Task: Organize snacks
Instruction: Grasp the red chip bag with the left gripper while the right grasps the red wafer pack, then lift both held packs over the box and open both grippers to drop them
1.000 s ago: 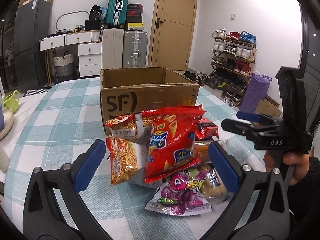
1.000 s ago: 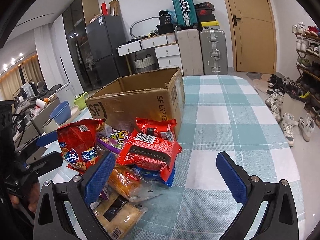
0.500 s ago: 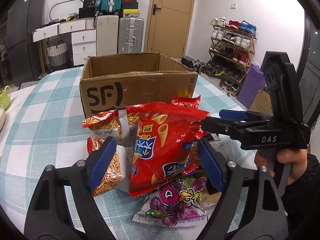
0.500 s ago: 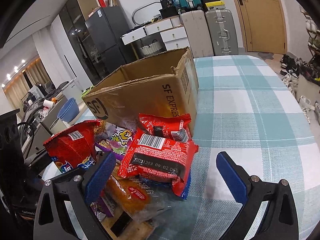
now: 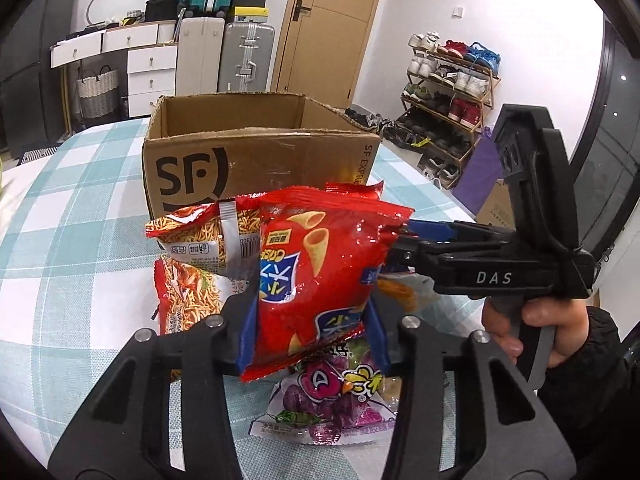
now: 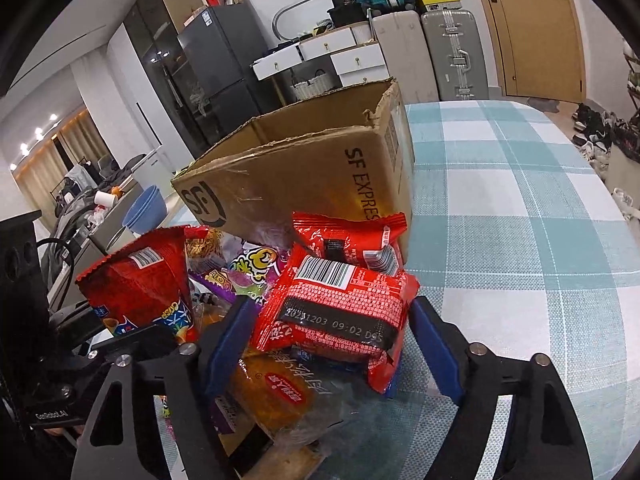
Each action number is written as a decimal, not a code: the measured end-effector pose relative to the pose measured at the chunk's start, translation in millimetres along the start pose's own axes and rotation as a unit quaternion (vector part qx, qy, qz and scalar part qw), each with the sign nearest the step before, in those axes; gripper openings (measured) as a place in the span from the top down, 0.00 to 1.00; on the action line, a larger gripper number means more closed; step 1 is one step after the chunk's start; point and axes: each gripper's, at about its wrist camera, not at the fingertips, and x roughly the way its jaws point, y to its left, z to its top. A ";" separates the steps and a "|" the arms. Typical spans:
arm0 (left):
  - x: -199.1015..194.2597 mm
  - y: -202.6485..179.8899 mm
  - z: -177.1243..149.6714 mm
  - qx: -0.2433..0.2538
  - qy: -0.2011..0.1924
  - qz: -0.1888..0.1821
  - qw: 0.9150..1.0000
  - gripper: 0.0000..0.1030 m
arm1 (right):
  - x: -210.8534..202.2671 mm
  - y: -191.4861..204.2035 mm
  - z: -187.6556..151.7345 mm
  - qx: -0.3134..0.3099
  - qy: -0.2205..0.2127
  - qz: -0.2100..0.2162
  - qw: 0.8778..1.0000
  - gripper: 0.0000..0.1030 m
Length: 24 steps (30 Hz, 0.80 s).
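A pile of snack bags lies in front of an open cardboard SF box [image 5: 256,160] on the checked tablecloth. My left gripper [image 5: 312,332] is shut on a red cone-snack bag [image 5: 320,272], pads pressing both its sides; the bag also shows in the right wrist view [image 6: 140,280]. My right gripper [image 6: 332,344] has its jaws closed in around a red packet with a barcode [image 6: 340,308], pads touching or nearly touching its sides. In the left wrist view the right gripper [image 5: 404,240] sits behind the cone bag. A purple candy bag [image 5: 336,400] lies underneath.
Two orange noodle-snack bags [image 5: 200,240] lean by the box. A second red packet [image 6: 348,240] and an orange cake pack [image 6: 272,396] lie in the pile. The box [image 6: 304,172] stands just behind. Checked cloth [image 6: 520,240] stretches to the right.
Both grippers moved forward into the pile and closed: the left onto the red cone-snack bag, the right around the red barcode packet.
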 end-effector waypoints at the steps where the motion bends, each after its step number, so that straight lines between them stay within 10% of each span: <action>1: -0.6 0.6 -0.5 0.001 -0.002 0.000 1.000 0.60 | 0.5 1.0 -0.4 -0.002 0.001 -0.002 1.000 0.24; 8: -8.9 -0.7 -0.2 0.005 -0.014 0.003 1.000 0.60 | -1.0 1.5 -2.5 -0.001 -0.003 0.007 1.000 0.45; 24: -46.0 5.2 8.4 0.002 -0.056 0.028 0.998 0.60 | -30.1 13.1 -1.3 -0.028 -0.052 0.014 0.998 0.50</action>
